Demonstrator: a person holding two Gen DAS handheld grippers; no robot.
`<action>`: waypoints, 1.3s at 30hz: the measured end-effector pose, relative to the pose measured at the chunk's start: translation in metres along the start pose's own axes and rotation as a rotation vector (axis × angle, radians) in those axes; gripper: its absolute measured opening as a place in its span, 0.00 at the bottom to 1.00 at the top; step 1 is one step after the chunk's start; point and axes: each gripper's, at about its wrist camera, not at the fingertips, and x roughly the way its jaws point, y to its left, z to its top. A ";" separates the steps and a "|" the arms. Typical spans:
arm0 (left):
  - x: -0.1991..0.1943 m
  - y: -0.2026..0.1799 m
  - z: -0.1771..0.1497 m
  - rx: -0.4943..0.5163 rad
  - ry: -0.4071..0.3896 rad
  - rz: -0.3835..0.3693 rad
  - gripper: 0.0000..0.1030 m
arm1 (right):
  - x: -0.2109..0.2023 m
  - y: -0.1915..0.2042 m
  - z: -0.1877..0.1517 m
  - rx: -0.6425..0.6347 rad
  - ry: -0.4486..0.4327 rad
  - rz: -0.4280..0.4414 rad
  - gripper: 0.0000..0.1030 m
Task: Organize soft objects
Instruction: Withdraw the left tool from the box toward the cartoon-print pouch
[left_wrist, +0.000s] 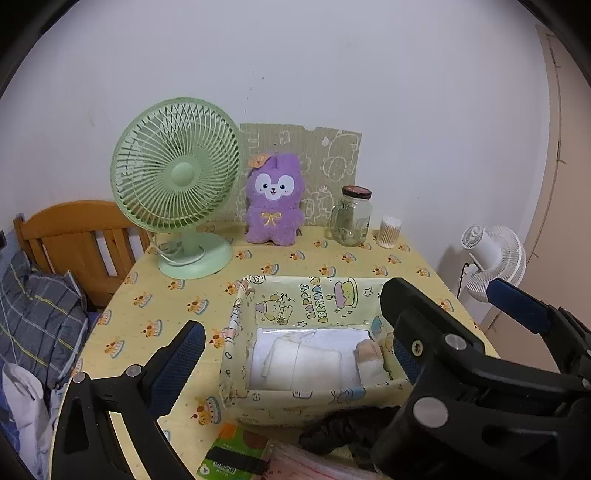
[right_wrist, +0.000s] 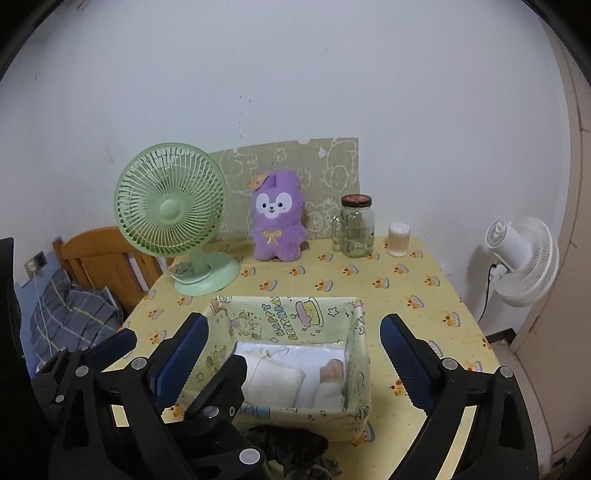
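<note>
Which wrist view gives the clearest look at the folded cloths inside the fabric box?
The left wrist view: it looks down into the fabric box, so the folded cloths show nearly whole. In the right wrist view, the left gripper covers the cloths' left side.

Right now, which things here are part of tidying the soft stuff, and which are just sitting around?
Job:
- fabric box
- folded white cloths inside it
- dark soft item in front of it
- purple plush

Lying about:
- green fan
- glass jar
- cotton swabs
</note>
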 end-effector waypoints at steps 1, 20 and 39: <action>-0.003 -0.001 0.000 0.001 -0.004 0.001 1.00 | -0.004 0.000 0.000 0.000 -0.005 -0.001 0.95; -0.051 -0.021 -0.019 0.042 -0.069 -0.008 1.00 | -0.064 -0.008 -0.016 0.008 -0.058 -0.050 0.99; -0.091 -0.028 -0.059 0.074 -0.085 0.008 1.00 | -0.106 -0.003 -0.058 -0.002 -0.056 -0.047 1.00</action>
